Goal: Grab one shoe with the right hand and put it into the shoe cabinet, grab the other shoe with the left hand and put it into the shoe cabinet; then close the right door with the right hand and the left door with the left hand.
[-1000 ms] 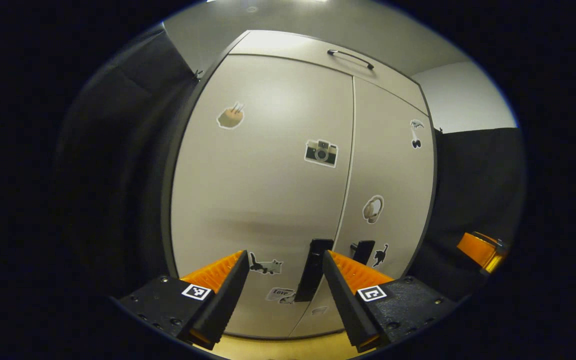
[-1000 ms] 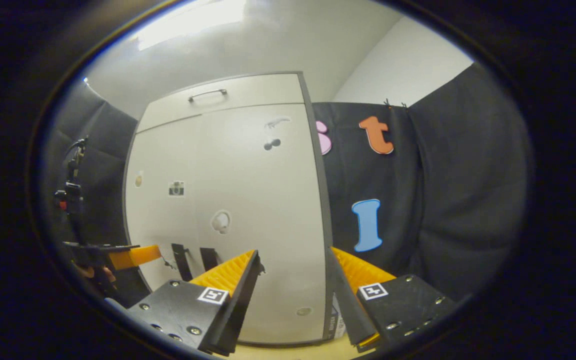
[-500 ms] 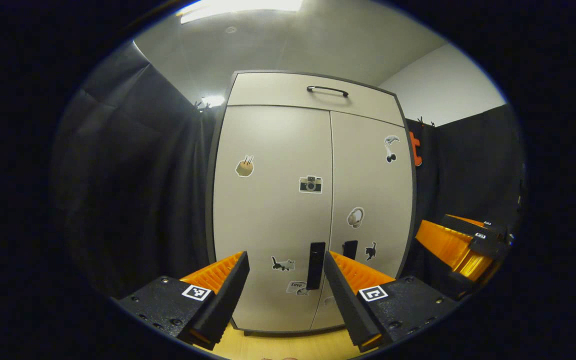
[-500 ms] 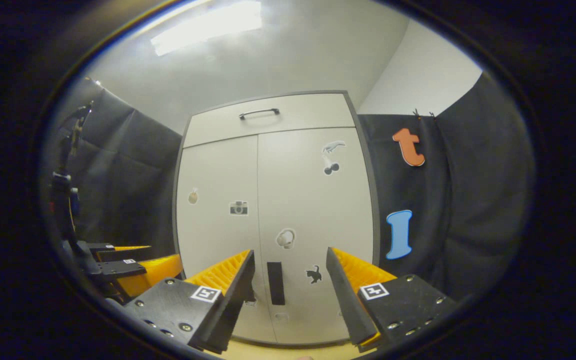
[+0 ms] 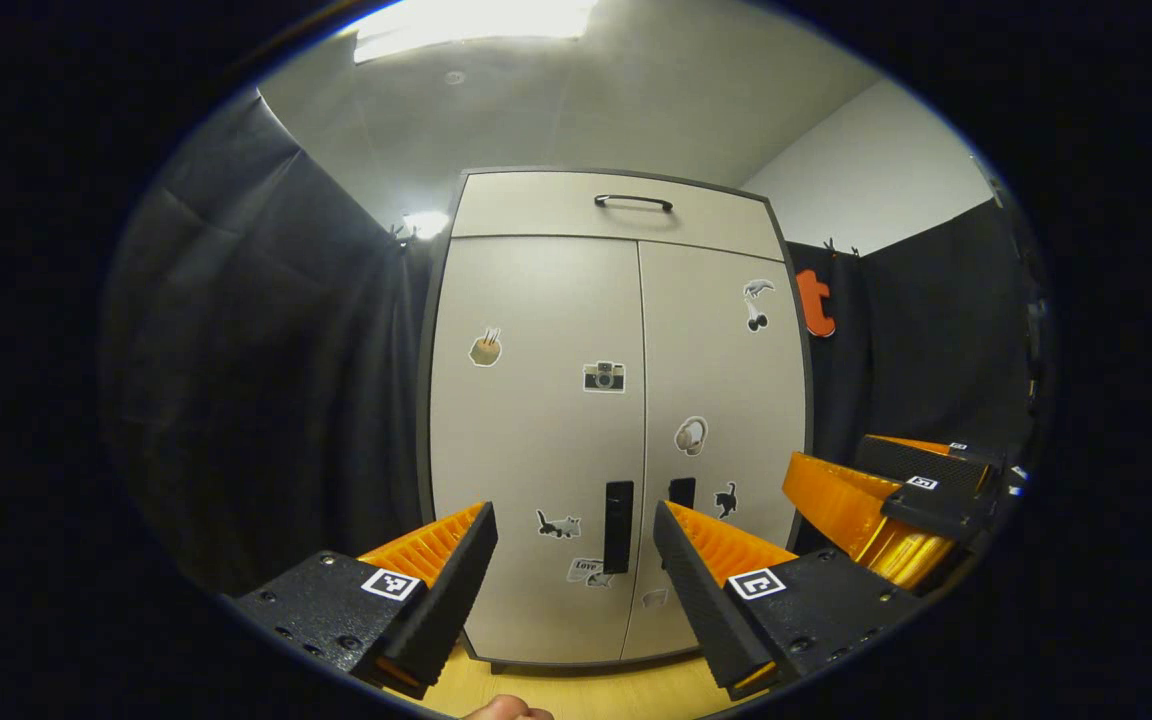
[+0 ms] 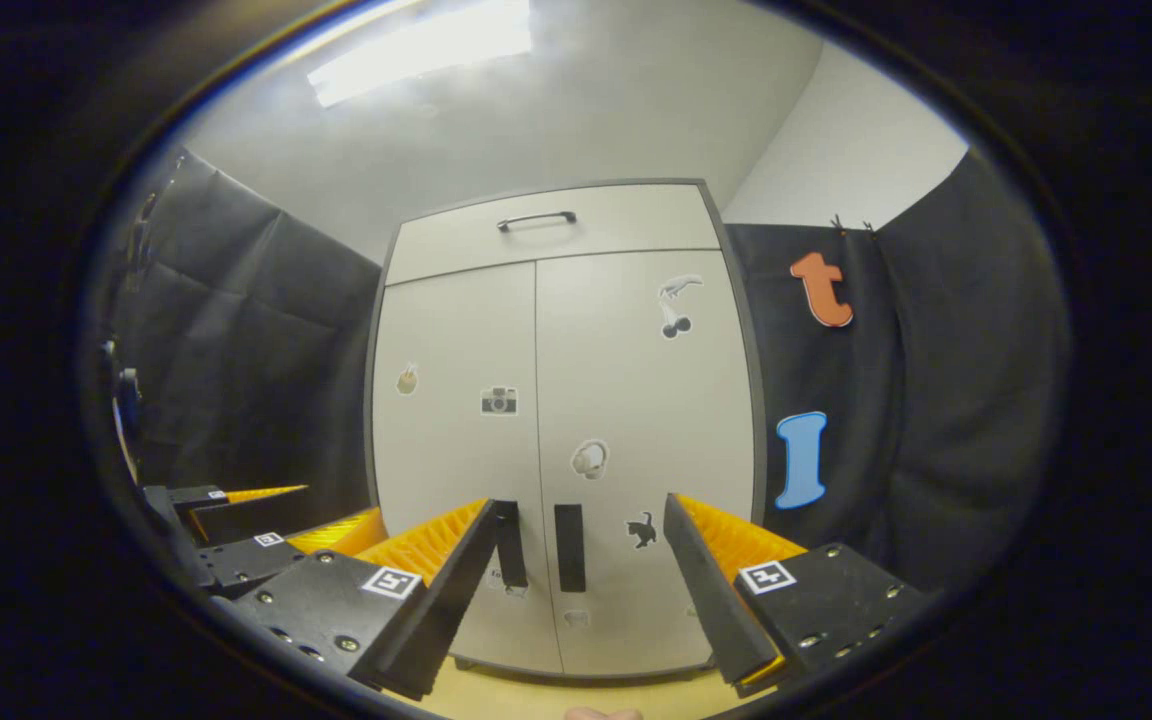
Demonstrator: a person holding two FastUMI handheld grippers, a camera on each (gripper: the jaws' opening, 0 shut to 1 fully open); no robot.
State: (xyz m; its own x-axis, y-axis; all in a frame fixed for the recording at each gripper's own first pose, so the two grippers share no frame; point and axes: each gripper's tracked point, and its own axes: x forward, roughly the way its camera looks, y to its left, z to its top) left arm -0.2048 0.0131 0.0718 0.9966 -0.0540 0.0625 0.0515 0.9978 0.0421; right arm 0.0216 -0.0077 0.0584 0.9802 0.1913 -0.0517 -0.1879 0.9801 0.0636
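1. Facing the shoe cabinet square on from both claw cameras. Left door and right door both sit flush with only a thin seam between them, so I judge the closing step done and the task at its end.
2. Left claw: fingers spread apart, nothing between them, hanging clear of the cabinet front, near the left door's handle. Not touching it.
3. Right claw: fingers likewise apart and empty, aimed at the door seam. In the left gripper view I see it off to the right side, also clear of the cabinet.
4. Shoes: I take them to be inside, behind the shut doors; I cannot confirm that.
5. Next move, as I read it: nothing more than backing both claws off. If a door were slightly ajar, a light push near its handle would do.
6. Count: one cabinet, two doors, two dark vertical door handles, one top drawer with one bar handle, two claws. Several small stickers on the doors.
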